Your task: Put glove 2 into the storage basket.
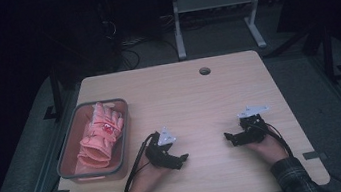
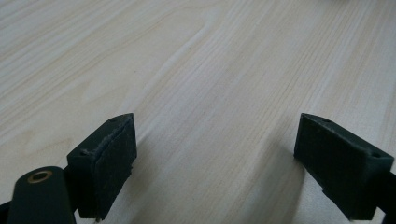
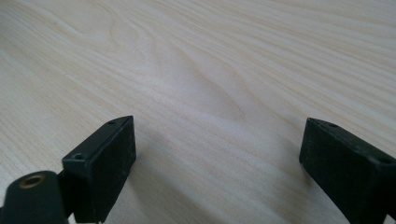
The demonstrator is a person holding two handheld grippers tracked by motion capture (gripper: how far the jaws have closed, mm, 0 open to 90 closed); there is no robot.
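Resting near desk's front edge: left claw [image 1: 183,158] and right claw [image 1: 227,137], both spread wide, nothing between pads, bare wood below. Pink glove [image 1: 99,135] in grey bin [image 1: 124,135], desk's left edge, well apart from claws.

Pink gloves [image 1: 99,135] lie in a grey tray [image 1: 124,133]; both grippers rest apart on the wooden table [image 1: 199,102]
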